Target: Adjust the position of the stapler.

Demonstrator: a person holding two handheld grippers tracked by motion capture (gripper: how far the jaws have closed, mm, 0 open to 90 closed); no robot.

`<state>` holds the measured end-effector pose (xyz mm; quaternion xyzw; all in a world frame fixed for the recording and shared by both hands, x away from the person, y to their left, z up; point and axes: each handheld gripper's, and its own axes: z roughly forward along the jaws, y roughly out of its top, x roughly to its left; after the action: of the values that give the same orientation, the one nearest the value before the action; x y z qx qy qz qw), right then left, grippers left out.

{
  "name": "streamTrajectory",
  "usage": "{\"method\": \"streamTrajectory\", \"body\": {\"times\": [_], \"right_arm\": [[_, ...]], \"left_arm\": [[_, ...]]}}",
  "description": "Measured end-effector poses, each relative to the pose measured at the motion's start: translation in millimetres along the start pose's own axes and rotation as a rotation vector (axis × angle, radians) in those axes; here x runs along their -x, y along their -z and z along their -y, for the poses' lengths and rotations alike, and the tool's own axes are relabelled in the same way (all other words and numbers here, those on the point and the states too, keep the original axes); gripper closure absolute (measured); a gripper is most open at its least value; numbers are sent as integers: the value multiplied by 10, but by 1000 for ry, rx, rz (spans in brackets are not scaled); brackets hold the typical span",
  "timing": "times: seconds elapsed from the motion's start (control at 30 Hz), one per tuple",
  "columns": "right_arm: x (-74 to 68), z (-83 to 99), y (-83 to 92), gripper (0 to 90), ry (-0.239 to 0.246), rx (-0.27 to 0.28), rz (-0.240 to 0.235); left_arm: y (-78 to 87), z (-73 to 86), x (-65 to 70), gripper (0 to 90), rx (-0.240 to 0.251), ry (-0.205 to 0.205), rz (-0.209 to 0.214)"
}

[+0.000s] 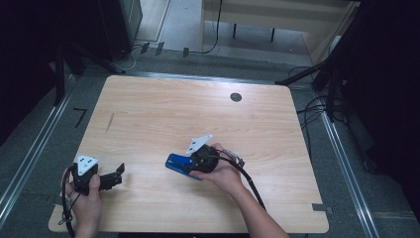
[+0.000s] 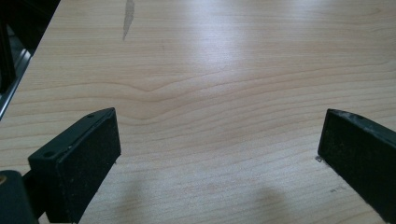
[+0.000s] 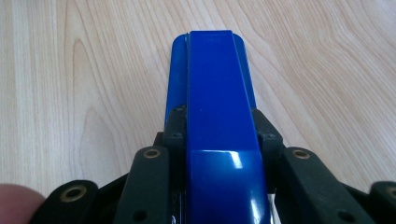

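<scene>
A blue stapler (image 1: 176, 162) lies low over the wooden table (image 1: 198, 109), a little right of the front middle. My right gripper (image 1: 189, 164) is shut on it, the pads pressing both long sides. In the right gripper view the stapler (image 3: 215, 70) runs straight out between the jaws of the right gripper (image 3: 219, 122), its far end over bare wood. My left gripper (image 1: 118, 176) rests near the front left corner, held in a hand, and is open. In the left gripper view the left gripper (image 2: 219, 135) has only table (image 2: 210, 70) between its wide-apart pads.
A dark round grommet hole (image 1: 236, 97) sits at the back right of the table. A grey scuff (image 1: 109, 122) marks the left part, also seen as a scuff (image 2: 128, 16). Dark stands and cables (image 1: 317, 106) flank the table on the floor.
</scene>
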<state>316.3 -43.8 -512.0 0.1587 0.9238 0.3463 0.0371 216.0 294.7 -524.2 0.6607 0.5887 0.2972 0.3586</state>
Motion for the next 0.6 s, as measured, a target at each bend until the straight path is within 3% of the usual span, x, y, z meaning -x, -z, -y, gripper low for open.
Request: {"method": "streamTrajectory", "body": {"times": [0.33, 0.6], "right_arm": [[-14, 104, 79, 673, -22, 4, 12], [-22, 202, 151, 674, 14, 7, 5]], "left_arm": [[4, 3, -8, 0, 10, 10, 14], [12, 5, -4, 0, 15, 9, 18]]}}
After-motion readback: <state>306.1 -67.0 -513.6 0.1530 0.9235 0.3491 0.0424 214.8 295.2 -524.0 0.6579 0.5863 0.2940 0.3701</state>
